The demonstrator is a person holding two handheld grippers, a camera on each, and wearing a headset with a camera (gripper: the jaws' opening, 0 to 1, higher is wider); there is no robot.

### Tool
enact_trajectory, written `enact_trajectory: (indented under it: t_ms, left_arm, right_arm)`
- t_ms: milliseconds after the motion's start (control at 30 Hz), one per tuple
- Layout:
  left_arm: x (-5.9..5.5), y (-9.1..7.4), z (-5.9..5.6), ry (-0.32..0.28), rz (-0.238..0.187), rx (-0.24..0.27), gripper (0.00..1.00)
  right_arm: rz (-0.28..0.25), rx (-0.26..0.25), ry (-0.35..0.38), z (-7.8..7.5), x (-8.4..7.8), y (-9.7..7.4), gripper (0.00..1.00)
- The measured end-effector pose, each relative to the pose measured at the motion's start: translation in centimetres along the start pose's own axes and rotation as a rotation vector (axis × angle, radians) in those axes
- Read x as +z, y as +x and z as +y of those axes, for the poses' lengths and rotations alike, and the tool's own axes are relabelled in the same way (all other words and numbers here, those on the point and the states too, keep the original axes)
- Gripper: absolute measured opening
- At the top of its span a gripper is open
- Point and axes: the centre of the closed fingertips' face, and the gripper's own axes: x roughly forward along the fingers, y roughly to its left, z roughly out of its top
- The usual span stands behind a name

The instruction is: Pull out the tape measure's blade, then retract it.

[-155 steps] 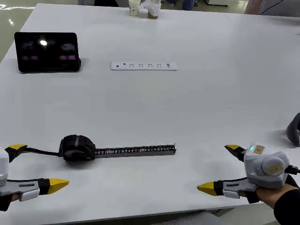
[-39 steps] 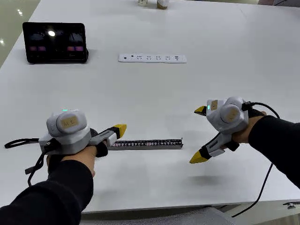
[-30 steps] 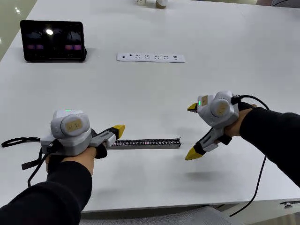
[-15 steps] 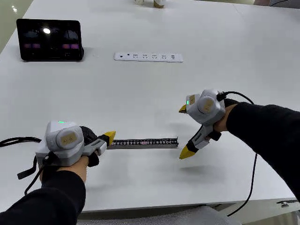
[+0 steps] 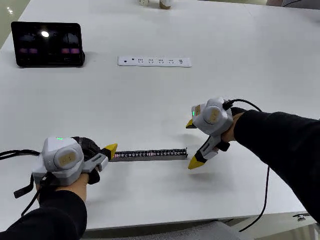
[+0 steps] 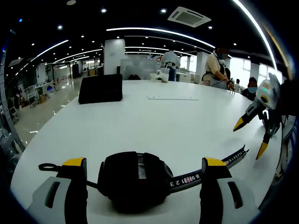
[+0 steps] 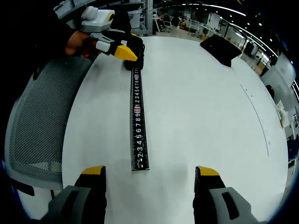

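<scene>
The black tape measure case (image 6: 135, 179) lies on the white table (image 5: 150, 105), between the jaws of my open left gripper (image 6: 144, 162), which do not touch it. Its blade (image 5: 150, 154) lies pulled out flat to the right. In the head view my left gripper (image 5: 102, 156) covers most of the case. My right gripper (image 5: 192, 143) is open and tilted down, one yellow tip on each side of the blade's end (image 7: 140, 163). In the right gripper view, my right gripper (image 7: 149, 170) looks along the blade (image 7: 137, 107) to the case and the left gripper (image 7: 107, 37).
A dark tablet (image 5: 47, 44) stands at the back left and a white power strip (image 5: 154, 61) lies mid-table. A black strap (image 5: 10, 154) trails left of the case. A mesh chair (image 7: 32, 126) sits at the table's near edge. People stand far behind the table.
Both grippers came in from the table's front edge. The left one settled around the case. The right one moved left until its tips straddle the blade's end. The blade's length looks unchanged.
</scene>
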Motion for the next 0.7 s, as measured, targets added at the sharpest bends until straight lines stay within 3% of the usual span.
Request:
enact_trajectory:
  t_ms: [467, 700]
  left_arm:
    - [0.3, -0.1, -0.2, -0.014, -0.016, -0.009, 0.99]
    - [0.1, -0.1, 0.0, -0.015, -0.012, -0.004, 0.99]
  right_arm:
    - [0.021, 0.046, -0.01, 1.0, 0.1, 0.8, 0.41]
    - [0.032, 0.051, -0.019, 1.2, 0.0, 0.9, 0.3]
